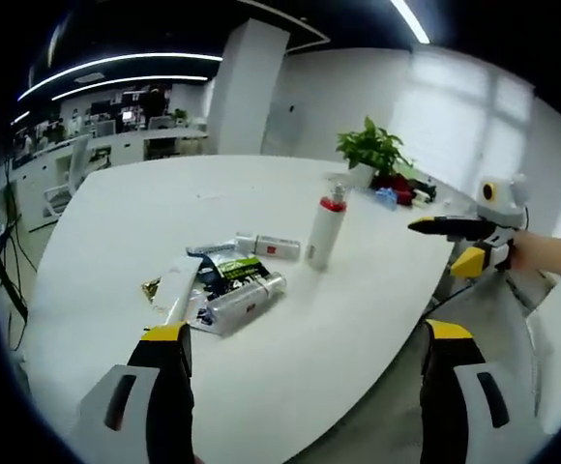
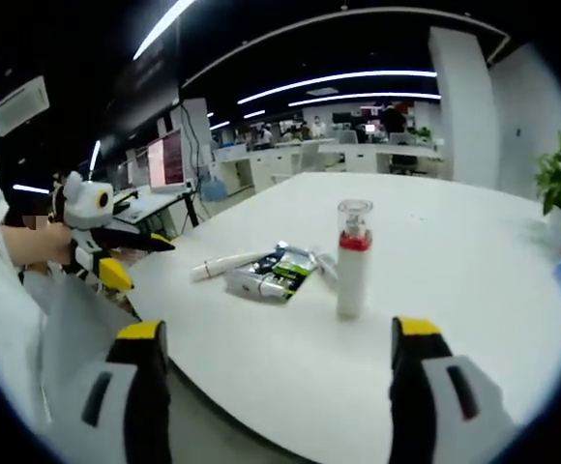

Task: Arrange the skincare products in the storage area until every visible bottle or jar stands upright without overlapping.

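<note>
On the white table (image 1: 97, 242) one bottle (image 1: 325, 228) stands; both grippers gape empty.

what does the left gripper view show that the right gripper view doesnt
Left gripper view: the whole potted plant, red and blue items beside it, and the right gripper entering at the table's edge.

Right gripper view: the left gripper coming in, a lit monitor, and just a bit of plant.

Both: the white table, the upright red-collared bottle, and the pile of tubes and packets lying flat.
</note>
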Demonstrator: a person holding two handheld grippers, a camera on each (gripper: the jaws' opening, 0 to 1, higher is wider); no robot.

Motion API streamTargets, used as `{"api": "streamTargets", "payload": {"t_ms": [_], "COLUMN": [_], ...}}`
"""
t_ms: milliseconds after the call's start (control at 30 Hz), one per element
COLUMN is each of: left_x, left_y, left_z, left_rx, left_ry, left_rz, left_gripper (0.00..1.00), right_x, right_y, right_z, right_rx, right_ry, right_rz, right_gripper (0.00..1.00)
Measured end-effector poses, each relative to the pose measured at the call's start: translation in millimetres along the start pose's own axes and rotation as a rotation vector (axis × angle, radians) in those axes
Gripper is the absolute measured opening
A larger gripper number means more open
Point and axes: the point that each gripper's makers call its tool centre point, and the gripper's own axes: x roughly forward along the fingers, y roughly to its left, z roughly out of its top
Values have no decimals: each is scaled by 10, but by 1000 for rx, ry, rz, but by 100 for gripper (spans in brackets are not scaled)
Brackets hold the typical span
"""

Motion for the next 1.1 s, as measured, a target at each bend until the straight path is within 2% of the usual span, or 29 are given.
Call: {"api": "streamTargets", "payload": {"t_ms": [433, 1100], "left_x": [-160, -185], "left_y": [7, 39], "left_z": [-126, -60], "left_rx": [-16, -2], "left_ry": [1, 5], "left_rz": [40, 65], "left_gripper": [97, 97], "right_x": [-34, -13], "right_y": [69, 174], "right_z": [-79, -98], "right_rx": [21, 6], "right_ry": [2, 4], "right_rz": [3, 17], "right_gripper": [99, 99]}}
